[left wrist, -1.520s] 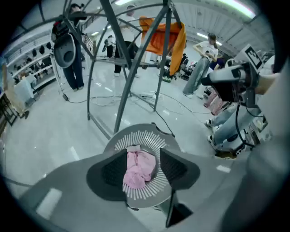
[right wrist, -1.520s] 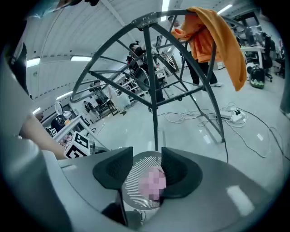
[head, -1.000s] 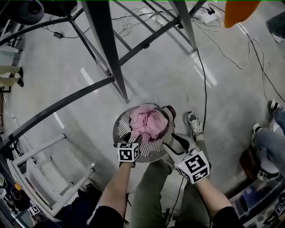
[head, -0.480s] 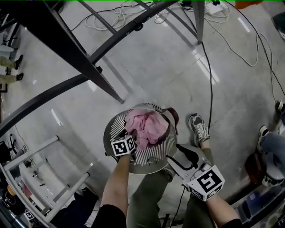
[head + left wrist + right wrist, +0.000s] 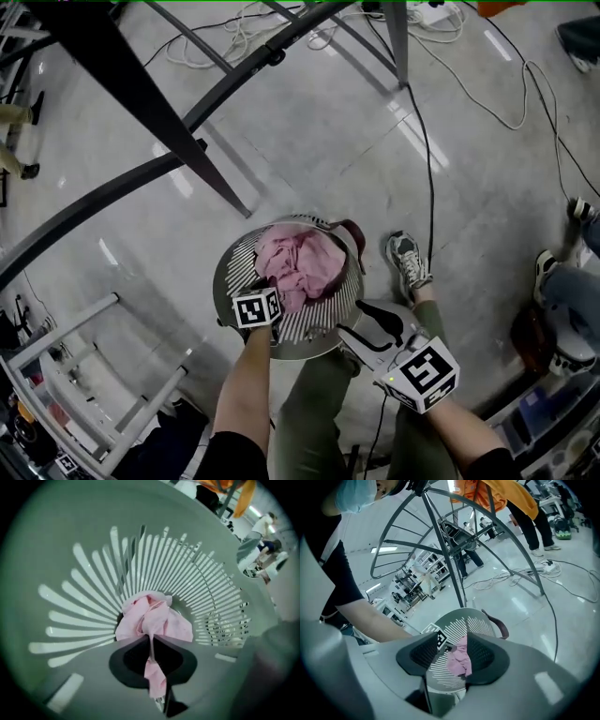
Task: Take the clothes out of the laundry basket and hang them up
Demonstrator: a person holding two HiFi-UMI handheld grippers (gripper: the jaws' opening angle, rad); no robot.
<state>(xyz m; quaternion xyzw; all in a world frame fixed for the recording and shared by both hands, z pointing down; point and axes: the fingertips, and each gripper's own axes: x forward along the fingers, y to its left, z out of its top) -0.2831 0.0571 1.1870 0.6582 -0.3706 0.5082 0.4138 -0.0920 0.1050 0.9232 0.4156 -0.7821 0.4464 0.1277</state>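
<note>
**Position of the load.** The crumpled pink cloth garment (image 5: 152,618) lies bunched on the bottom of the round grey slatted plastic laundry basket (image 5: 239,267), against the foot of the slatted wall. The basket stands on the glossy grey floor (image 5: 309,150), below the bars of the dark metal drying rack (image 5: 141,103).

**Left gripper** (image 5: 151,641). It points steeply down into the basket. Its jaws have just been closing and now pinch a raised fold of the garment, and a strip of pink cloth runs back between the pads.

**Right gripper** (image 5: 452,648). It is held outside the basket's near rim. Its jaws stand apart with nothing between the pads.

**Handling.** The garment is likely light, soft and limp. Expect it to unfold and hang long when raised, and possibly catch on a slat. The fold in hand should be enough to lift it. For hanging, take a second hold on an edge or seam; none can be made out while it is bunched.
</note>
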